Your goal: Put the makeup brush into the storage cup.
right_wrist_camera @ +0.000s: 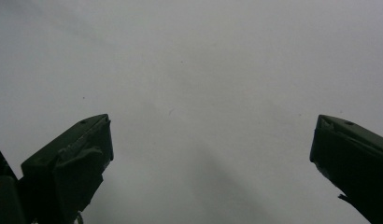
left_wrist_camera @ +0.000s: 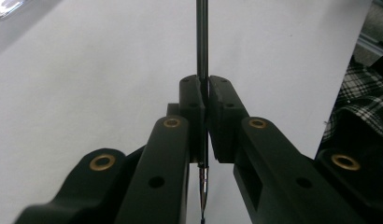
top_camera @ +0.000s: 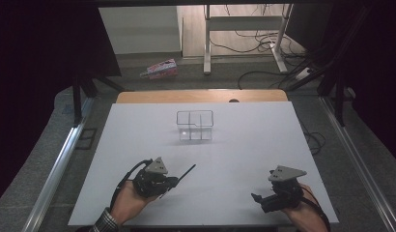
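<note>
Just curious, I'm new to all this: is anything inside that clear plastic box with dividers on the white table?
The clear plastic divided box looks empty; the white table shows through its walls. Glare on the front wall could hide something tiny.

You're gripping a thin black pen (left_wrist_camera: 202,42) with a silvery metal tip in the matte black left gripper (left_wrist_camera: 206,86), brass-coloured rivets showing. You're holding the black right gripper (top_camera: 260,198), grey plate on top, over the plain white tabletop (top_camera: 254,140). Clear plastic divided box (top_camera: 195,125) is sitting there; your sleeve (left_wrist_camera: 360,95) is showing black-white plaid.
</note>
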Demonstrator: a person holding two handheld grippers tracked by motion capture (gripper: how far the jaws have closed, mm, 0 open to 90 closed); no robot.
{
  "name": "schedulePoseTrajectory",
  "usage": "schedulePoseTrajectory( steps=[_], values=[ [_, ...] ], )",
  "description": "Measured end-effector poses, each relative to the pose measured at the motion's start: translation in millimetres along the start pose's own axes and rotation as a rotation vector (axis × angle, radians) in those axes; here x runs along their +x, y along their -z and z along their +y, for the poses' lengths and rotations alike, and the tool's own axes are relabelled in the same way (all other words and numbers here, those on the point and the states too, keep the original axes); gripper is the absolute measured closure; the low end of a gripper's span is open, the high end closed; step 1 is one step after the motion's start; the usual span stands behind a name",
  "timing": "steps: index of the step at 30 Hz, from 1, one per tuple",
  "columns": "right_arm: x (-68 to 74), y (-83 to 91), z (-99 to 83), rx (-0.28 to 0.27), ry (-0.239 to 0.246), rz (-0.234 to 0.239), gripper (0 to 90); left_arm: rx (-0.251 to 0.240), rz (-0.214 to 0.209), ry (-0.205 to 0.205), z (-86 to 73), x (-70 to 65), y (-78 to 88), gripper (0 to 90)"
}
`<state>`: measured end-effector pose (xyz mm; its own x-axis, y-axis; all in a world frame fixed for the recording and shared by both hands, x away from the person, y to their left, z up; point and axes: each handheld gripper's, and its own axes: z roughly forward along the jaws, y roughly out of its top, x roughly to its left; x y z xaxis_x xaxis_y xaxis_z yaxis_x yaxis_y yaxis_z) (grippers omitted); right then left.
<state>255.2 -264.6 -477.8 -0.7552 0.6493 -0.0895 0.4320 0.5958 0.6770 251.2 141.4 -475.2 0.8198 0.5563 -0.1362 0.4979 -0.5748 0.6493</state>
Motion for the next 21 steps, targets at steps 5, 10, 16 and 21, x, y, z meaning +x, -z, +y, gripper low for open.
schedulePoseTrajectory(
  steps=[5, 10, 16, 21],
  values=[
    [2.0, -0.1, 4.9, -0.012, 0.014, -0.011, 0.0, -0.003, -0.015, -0.010, 1.5, -0.7, -0.3, 85.2],
    [6.6, -3.4, 12.5, -0.012, 0.030, -0.014, 0.0, 0.004, -0.029, -0.017, 4.5, -2.5, -3.8, 85.2],
    [12.4, -6.3, 21.2, -0.006, 0.049, 0.003, 0.0, 0.009, -0.050, -0.029, 9.7, -4.8, -8.5, 85.2],
    [17.1, -9.0, 29.3, -0.008, 0.063, 0.026, 0.0, 0.010, -0.062, -0.046, 15.7, -7.0, -11.8, 85.2]
  ],
)
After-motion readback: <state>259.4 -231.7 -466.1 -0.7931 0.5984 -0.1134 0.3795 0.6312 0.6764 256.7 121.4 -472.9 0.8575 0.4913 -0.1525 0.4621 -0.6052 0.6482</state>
